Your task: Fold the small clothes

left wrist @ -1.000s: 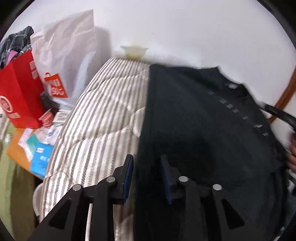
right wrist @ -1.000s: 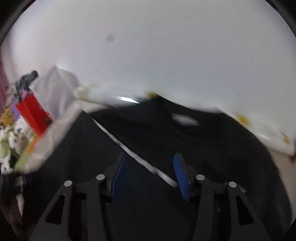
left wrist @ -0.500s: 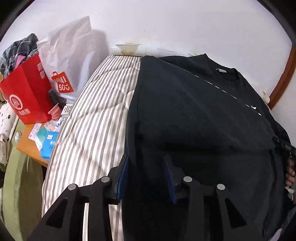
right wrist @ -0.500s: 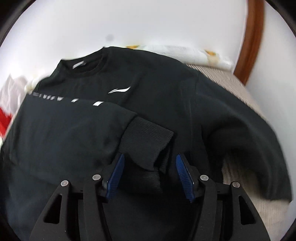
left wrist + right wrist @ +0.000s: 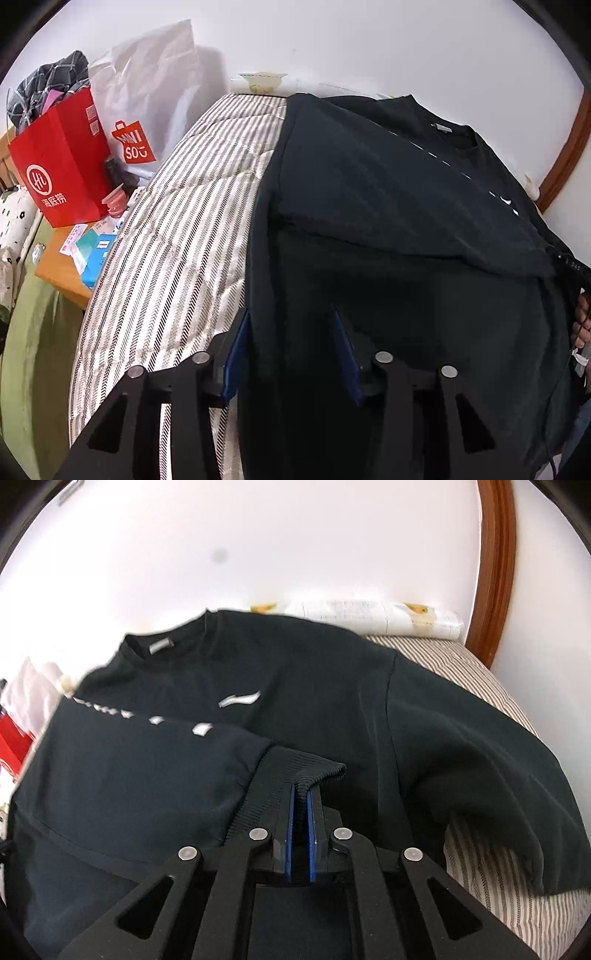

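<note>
A black long-sleeved sweatshirt (image 5: 388, 206) lies on a striped mattress (image 5: 177, 236), collar toward the wall. One sleeve is folded across its chest, with white marks along it (image 5: 199, 729). My right gripper (image 5: 302, 794) is shut on that sleeve's ribbed cuff (image 5: 295, 771). The other sleeve (image 5: 480, 775) trails over the mattress to the right. My left gripper (image 5: 291, 332) is open, its blue pads either side of the sweatshirt's left edge near the hem.
A red paper bag (image 5: 62, 166) and a white Miniso bag (image 5: 147, 107) stand left of the mattress on a cluttered wooden table (image 5: 62, 269). A white wall is behind. A brown wooden frame (image 5: 495, 572) rises at the right. A rolled white cloth (image 5: 376, 618) lies at the mattress head.
My right gripper has closed on the sleeve cuff, which lay between its open pads half a second ago. The left gripper has stayed open at the sweatshirt's left edge.
</note>
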`<action>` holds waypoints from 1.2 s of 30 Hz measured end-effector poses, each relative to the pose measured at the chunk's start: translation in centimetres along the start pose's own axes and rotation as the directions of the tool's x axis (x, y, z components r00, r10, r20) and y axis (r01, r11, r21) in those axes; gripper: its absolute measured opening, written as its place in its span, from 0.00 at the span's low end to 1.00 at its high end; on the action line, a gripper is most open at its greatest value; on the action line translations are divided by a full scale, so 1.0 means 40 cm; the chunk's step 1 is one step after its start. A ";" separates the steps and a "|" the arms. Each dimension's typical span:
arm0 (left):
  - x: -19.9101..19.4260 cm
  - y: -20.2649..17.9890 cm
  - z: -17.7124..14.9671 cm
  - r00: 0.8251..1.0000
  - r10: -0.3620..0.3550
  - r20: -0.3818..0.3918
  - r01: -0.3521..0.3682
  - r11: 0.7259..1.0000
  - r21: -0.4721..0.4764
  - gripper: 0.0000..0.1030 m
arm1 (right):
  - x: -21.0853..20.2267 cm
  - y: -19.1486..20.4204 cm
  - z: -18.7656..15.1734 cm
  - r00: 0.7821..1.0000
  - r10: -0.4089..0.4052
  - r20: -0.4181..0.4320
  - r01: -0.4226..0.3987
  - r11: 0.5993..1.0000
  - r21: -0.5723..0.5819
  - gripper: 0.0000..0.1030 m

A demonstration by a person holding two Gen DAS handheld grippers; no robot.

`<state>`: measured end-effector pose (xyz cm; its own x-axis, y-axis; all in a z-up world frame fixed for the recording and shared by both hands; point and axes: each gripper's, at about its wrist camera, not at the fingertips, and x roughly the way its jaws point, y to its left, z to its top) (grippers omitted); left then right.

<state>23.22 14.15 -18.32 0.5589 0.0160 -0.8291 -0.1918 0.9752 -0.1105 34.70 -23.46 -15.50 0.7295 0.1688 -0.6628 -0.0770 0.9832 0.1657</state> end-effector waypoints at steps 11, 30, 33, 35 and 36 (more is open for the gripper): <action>-0.028 -0.036 -0.053 1.000 0.018 0.004 -0.018 0.999 0.033 0.57 | -0.239 -0.231 -0.101 0.964 -0.235 0.125 0.231 0.972 0.045 0.72; -0.040 -0.047 -0.111 0.995 0.083 0.052 -0.083 0.997 0.000 0.67 | -0.172 -0.620 -0.248 0.952 -0.298 -0.067 0.305 0.939 0.158 0.78; -0.040 -0.047 -0.114 0.995 0.085 0.060 -0.085 0.996 0.002 0.68 | -0.175 -0.623 -0.251 0.959 -0.278 -0.056 0.284 0.945 0.164 0.70; -0.038 -0.050 -0.114 0.994 0.089 0.062 -0.090 0.996 0.005 0.68 | -0.177 -0.621 -0.251 0.959 -0.279 -0.050 0.283 0.945 0.163 0.58; -0.038 -0.050 -0.114 0.994 0.089 0.062 -0.090 0.996 0.005 0.68 | -0.178 -0.619 -0.251 0.959 -0.279 -0.049 0.284 0.945 0.163 0.57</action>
<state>19.07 11.17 -19.34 0.5888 0.1168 -0.7998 -0.2370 0.9710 -0.0327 24.60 -48.31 -22.21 0.6878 -0.1094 -0.7176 0.2448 0.9656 0.0874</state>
